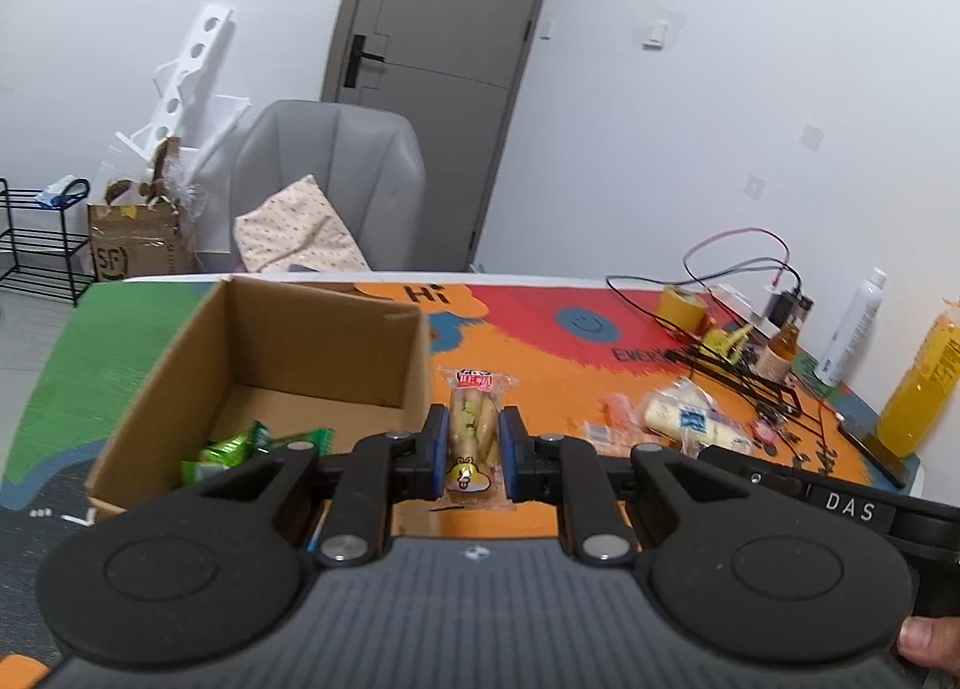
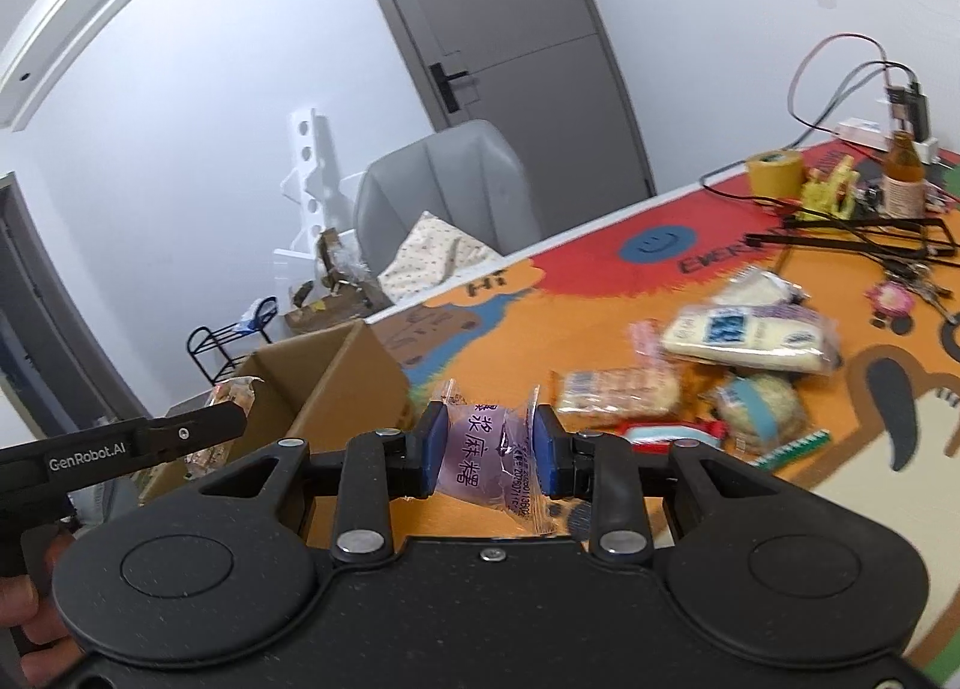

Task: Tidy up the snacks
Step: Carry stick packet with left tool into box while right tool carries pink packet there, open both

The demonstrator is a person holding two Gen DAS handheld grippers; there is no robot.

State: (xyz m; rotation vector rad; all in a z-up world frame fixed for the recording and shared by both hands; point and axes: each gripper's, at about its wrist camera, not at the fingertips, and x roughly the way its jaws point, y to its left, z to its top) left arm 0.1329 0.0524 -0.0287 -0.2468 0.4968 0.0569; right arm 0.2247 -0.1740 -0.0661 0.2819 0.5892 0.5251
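Note:
My left gripper is shut on a long clear packet of yellowish snack sticks with a red label, held just right of the open cardboard box. Green-wrapped snacks lie inside the box. My right gripper is shut on a purple mochi packet, held above the mat to the right of the box. A pile of loose snacks lies on the mat further right; it also shows in the left wrist view.
A colourful mat covers the table. At the back right are a tape roll, cables, a white spray bottle, an orange drink bottle and a phone. A grey chair stands behind the table.

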